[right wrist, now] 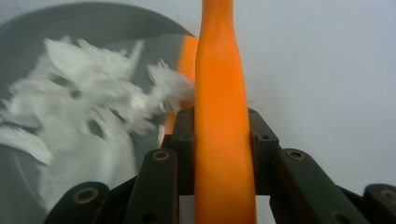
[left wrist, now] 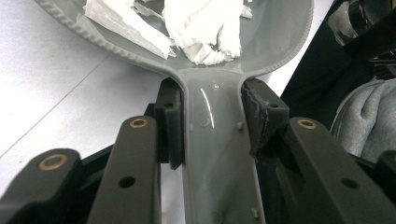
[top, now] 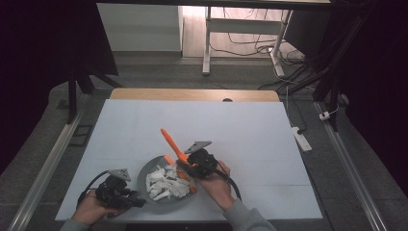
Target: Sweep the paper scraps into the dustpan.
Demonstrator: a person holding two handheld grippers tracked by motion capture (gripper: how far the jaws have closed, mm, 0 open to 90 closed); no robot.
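A grey pan point(top: 144, 174) with a handle sits near the table's front edge and holds several white shredded pieces point(top: 166, 184). My left gripper point(top: 136, 201) is shut on the pan's handle point(left wrist: 215, 163), with both pads pressed to its sides; the pan bowl point(left wrist: 280, 56) and the white pieces point(left wrist: 201, 28) lie just ahead. My right gripper point(top: 188, 163) is shut on an orange utensil point(top: 171, 142) whose long handle slants up and away to the left, while its lower end reaches into the pan. In the right gripper view the orange handle point(right wrist: 222, 70) runs between the jaws, and the pan point(right wrist: 93, 18) with blurred white pieces point(right wrist: 84, 93) lies left.
The white table top point(top: 250, 130) spreads far and right of the pan, with a wooden edge point(top: 192, 94) at the back. A power strip point(top: 301, 138) and cables lie on the floor at the right. A grey sleeve point(left wrist: 369, 116) is close to the left gripper.
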